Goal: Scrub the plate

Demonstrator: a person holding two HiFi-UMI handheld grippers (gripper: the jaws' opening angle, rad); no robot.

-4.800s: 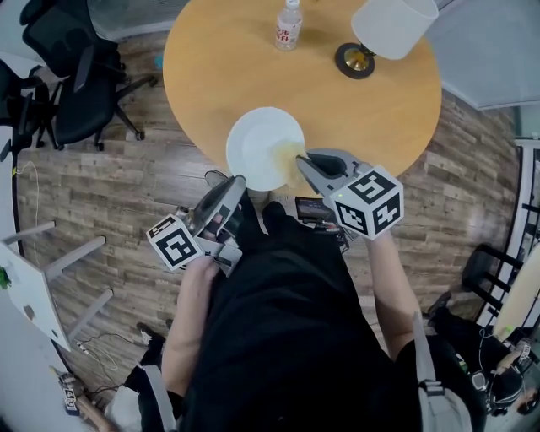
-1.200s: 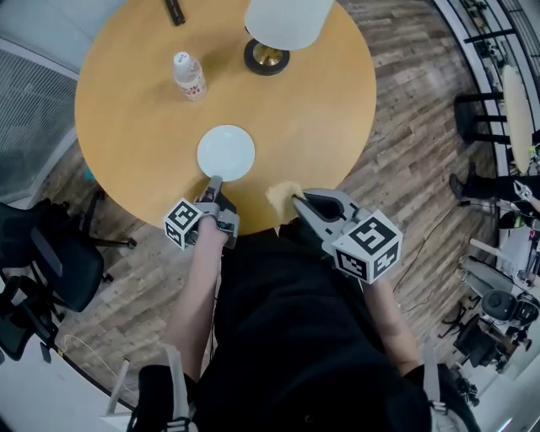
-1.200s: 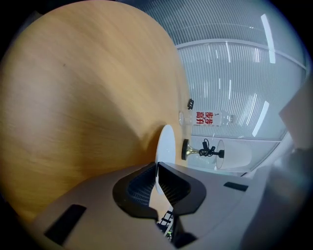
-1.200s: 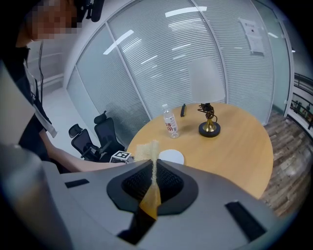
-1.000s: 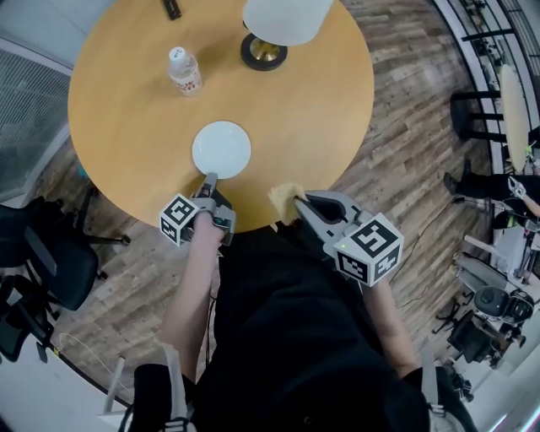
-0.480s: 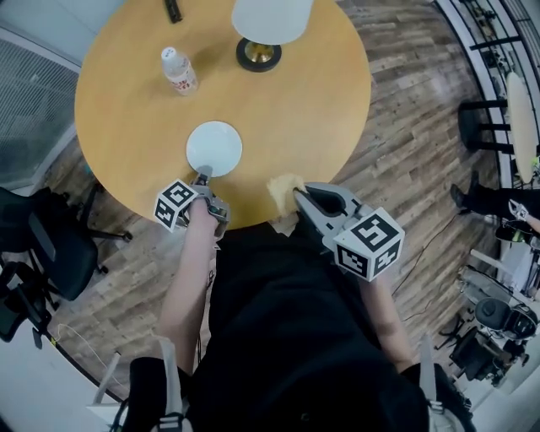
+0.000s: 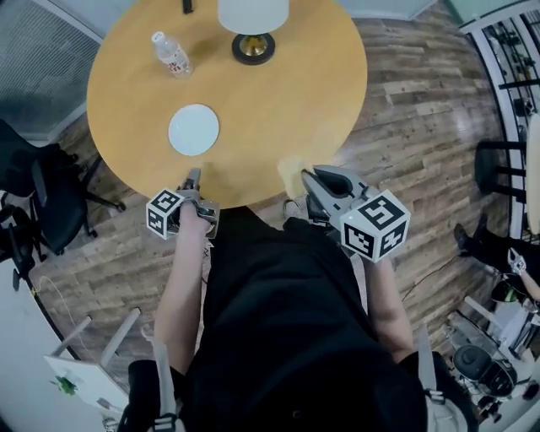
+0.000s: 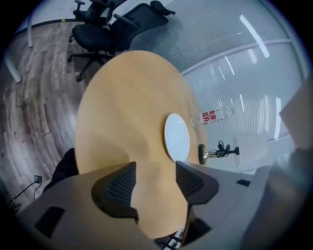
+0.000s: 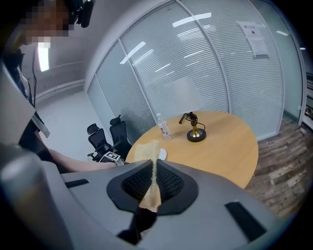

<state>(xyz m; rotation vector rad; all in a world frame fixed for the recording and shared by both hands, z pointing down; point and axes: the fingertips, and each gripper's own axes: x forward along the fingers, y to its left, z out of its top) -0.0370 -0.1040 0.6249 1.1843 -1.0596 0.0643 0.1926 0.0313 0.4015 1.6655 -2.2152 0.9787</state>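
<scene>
Left tool (image 8: 155, 171) is opening, empty, near the plate (image 7: 193, 129). Right tool (image 9: 152, 188) is clamping the sponge (image 9: 151, 161) clear of it. Scrubbing is looking finished.

Office meeting area: black swivel chairs (image 8: 139, 22), striped glass partitions (image 9: 195, 58), round wooden table (image 7: 287, 93).

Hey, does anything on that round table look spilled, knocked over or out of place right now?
Nothing stands out: the plate lies flat on the table, the bottle and lamp stand upright, and no spill shows.
</scene>
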